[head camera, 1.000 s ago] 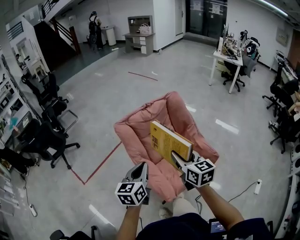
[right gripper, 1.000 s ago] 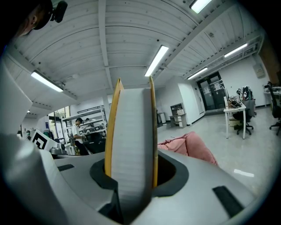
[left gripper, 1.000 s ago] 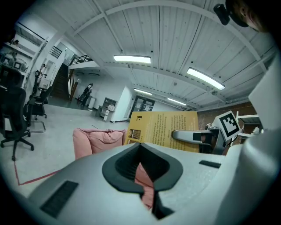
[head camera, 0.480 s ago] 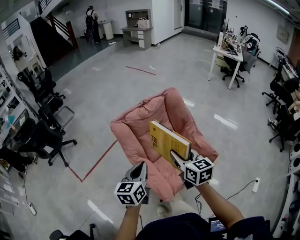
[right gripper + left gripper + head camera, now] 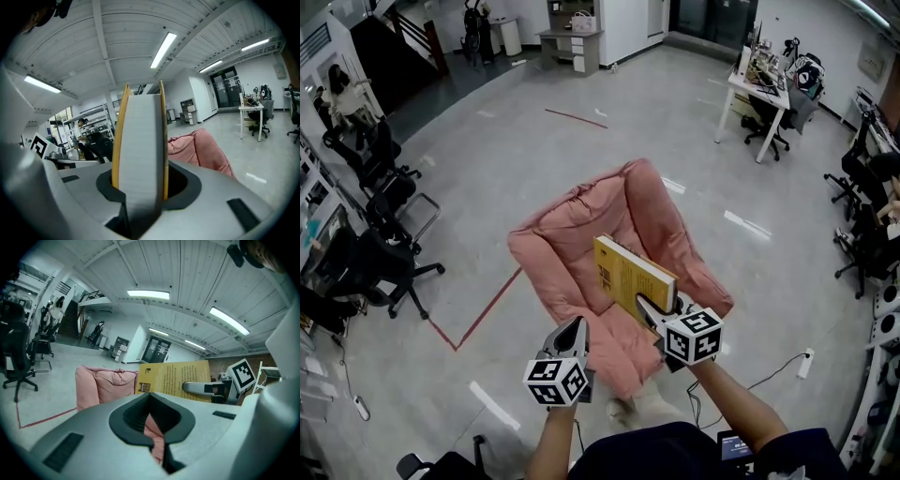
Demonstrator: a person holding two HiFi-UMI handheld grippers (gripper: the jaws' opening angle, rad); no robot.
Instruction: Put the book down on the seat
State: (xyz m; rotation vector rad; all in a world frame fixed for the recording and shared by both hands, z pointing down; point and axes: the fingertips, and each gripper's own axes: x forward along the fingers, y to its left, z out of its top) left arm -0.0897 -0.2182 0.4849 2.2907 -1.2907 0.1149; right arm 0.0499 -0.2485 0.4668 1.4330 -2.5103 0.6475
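So the book (image 5: 628, 275) is in the right gripper (image 5: 649, 309), jaws spread wide and clamped across its full thickness, one pad on each yellow cover, with the page edge facing back at the gripper's own camera. It's held by the end nearest the person, so the rest sticks out toward 11 o'clock over the pink seat (image 5: 567, 234), tilted. It sits over the right half of the cushion; I can't tell whether the far corner is touching the fabric yet.

The left gripper (image 5: 574, 328) is at roughly 8 o'clock from the book, jaws closed on nothing, just hanging out by the seat's front edge.

Handling-wise, I'd guess it's a chunky paperback: stiff enough not to flop, but with real weight hanging off a one-end grip, and those smooth covers look a bit slippery. Squeezing across both covers is the right hold imo. The seat looks soft, puffy and sloped, so I'd lay the book flat in the middle dip before letting go, or it may slide toward the front.
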